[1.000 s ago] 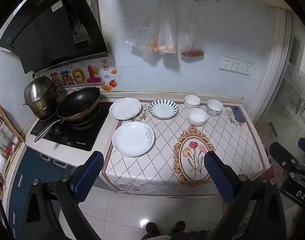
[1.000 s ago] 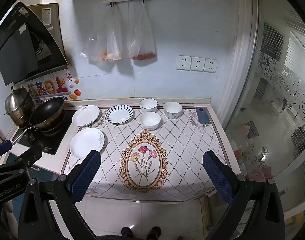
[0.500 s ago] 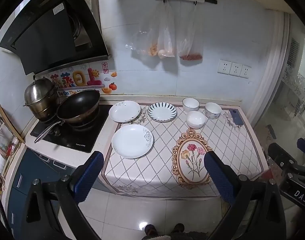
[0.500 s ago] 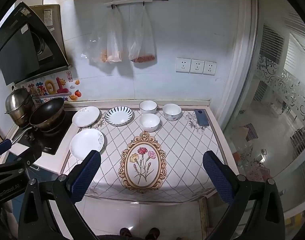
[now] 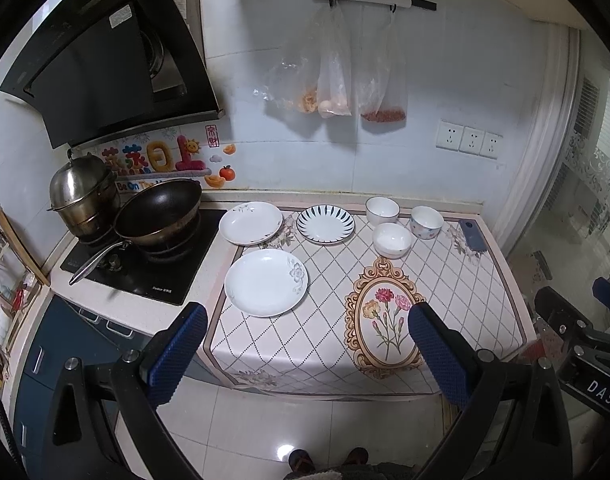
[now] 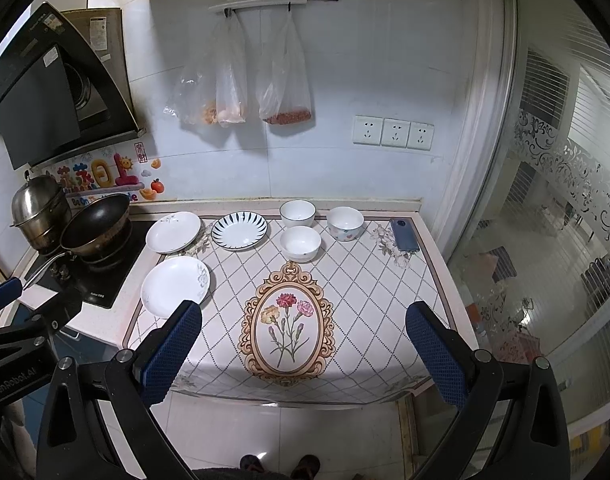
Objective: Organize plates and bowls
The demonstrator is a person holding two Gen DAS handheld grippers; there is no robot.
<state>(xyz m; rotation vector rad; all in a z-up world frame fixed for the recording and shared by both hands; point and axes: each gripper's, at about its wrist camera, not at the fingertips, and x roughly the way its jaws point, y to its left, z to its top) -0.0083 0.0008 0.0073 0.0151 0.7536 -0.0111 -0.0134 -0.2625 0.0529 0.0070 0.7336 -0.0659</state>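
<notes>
I hold both tools back from the desk [image 6: 385,280], above the floor, with nothing picked up yet. The left gripper [image 5: 305,354] has its fingers [image 5: 177,354] spread wide and empty; the right gripper [image 6: 303,350] is the same, fingers [image 6: 433,354] well apart, nothing between them. The dishes lie ahead at twelve o'clock, all on the patterned cloth [image 6: 357,276]. From the left tool, the large white plate [image 5: 266,282] is the nearest piece, at about eleven o'clock and lying flat; beyond it sit a second white plate [image 5: 250,223] and, just beside that at its three o'clock, the striped plate [image 5: 325,225]. The plates are round, so no long axis matters; they lie low, so I judge the fingers must come in at a rim. From the right tool, three bowls stand upright in a tight cluster at twelve o'clock: the near white bowl [image 6: 300,243], the rimmed bowl [image 6: 297,213] behind it, and the spotted bowl [image 6: 345,223] toward one o'clock. All three look empty, as do the plates. I judge the left hand nearer the plates and the right nearer the bowls. A phone [image 6: 404,234] lies near the spotted bowl at its three o'clock, and a wok [image 5: 157,213] stands on the hob at the left tool's ten o'clock, close to the plates.
</notes>
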